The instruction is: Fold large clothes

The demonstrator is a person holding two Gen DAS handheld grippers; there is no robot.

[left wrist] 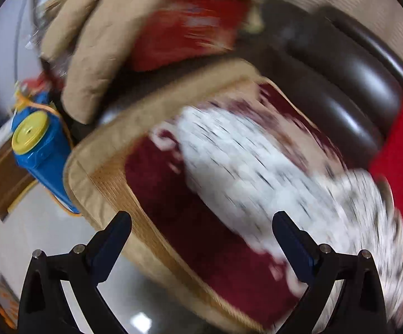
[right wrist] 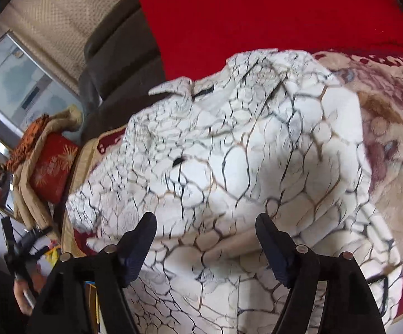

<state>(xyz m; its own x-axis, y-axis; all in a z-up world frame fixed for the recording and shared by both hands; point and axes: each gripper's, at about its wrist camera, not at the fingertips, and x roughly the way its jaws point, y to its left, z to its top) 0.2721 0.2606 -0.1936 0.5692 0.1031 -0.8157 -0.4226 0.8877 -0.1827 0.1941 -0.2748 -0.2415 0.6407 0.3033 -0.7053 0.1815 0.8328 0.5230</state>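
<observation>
A dark brown leather sofa [left wrist: 348,64] fills the background, covered by a dark red plush seat mat with a tan quilted border [left wrist: 190,239] and, farther back, a bright red cloth [right wrist: 257,16] draped over the backrest. On that mat lies the task's piece, a white garment printed with a black and tan crackle pattern [right wrist: 229,150], rumpled into a mound; in the left wrist view it is smeared by blur and sits at about two o'clock from the left tongs [left wrist: 201,231]. Those tongs are spread wide with nothing between them, poised above the mat's bare red pile near its tan edge. The right tongs [right wrist: 205,229] are likewise parted, their dark fingers [right wrist: 140,245] on either side of a fold of the garment without visibly pressing it. At nine o'clock in the left view a blue plastic container with a yellow lid [left wrist: 40,150] stands beside the sofa. At eight o'clock in the right view a red embroidered cushion [right wrist: 52,167] rests against the sofa arm.
</observation>
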